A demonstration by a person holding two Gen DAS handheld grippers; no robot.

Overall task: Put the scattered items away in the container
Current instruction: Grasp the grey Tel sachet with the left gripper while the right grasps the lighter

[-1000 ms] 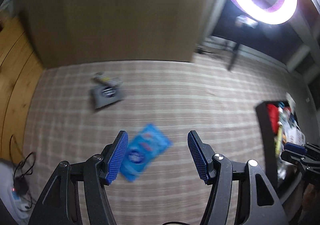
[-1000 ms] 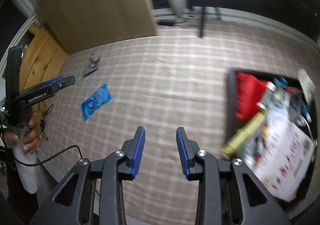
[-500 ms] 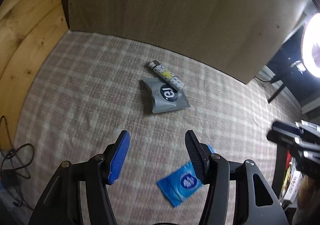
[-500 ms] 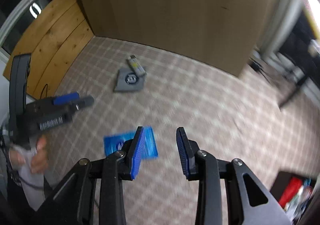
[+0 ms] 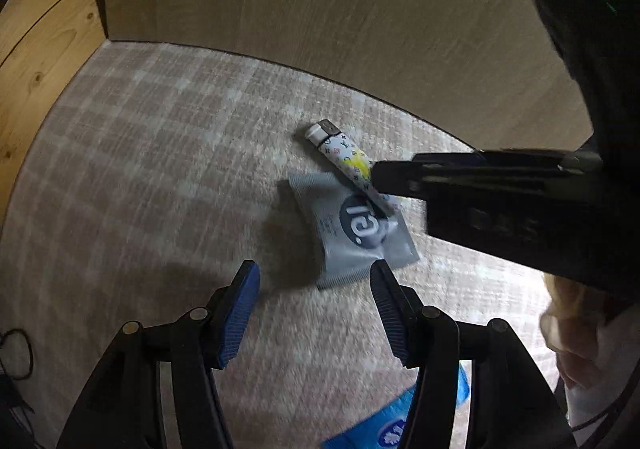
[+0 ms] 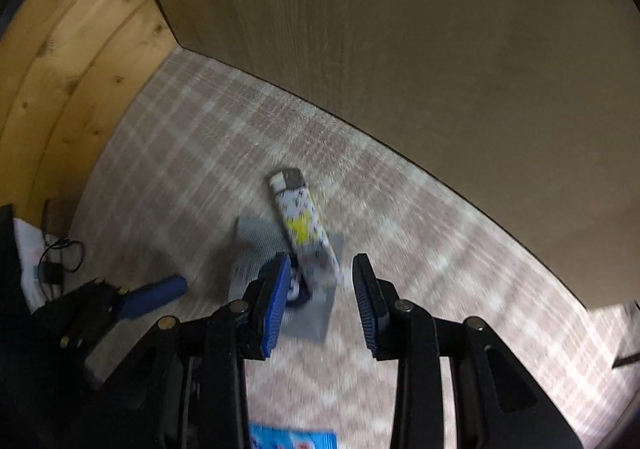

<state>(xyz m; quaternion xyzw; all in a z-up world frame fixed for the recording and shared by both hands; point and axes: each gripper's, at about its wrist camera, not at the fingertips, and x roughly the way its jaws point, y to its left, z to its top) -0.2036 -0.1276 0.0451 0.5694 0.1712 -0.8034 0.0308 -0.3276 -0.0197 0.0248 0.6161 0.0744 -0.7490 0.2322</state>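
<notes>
1. Scattered items lie on the plaid carpet [image 5: 140,177] near its far edge, where it meets a tall wooden panel [image 5: 360,9]: a grey sachet [image 5: 352,233] and a patterned lighter [image 5: 344,157] whose lower end rests across the sachet's far corner.
2. A blue packet [image 5: 384,433] lies on the carpet nearer the cameras, at the bottom edge of both views, partly hidden behind the tongs.
3. No container shows in either view.
4. The left tongs [image 5: 316,313] are spread wide and hold nothing; the sachet's near edge sits just beyond the right-hand fingertip.
5. The right tongs [image 6: 320,297] are parted and empty, hovering over the lighter's lower end and the sachet; whether the pads touch them cannot be told through the blur.
6. In the left wrist view the right tongs' black body crosses in from the right and covers the lighter's lower end.
7. Bare carpet stretches to the left of the items, up to a pine board wall [image 6: 60,69]; cables [image 6: 60,261] lie at that edge.
</notes>
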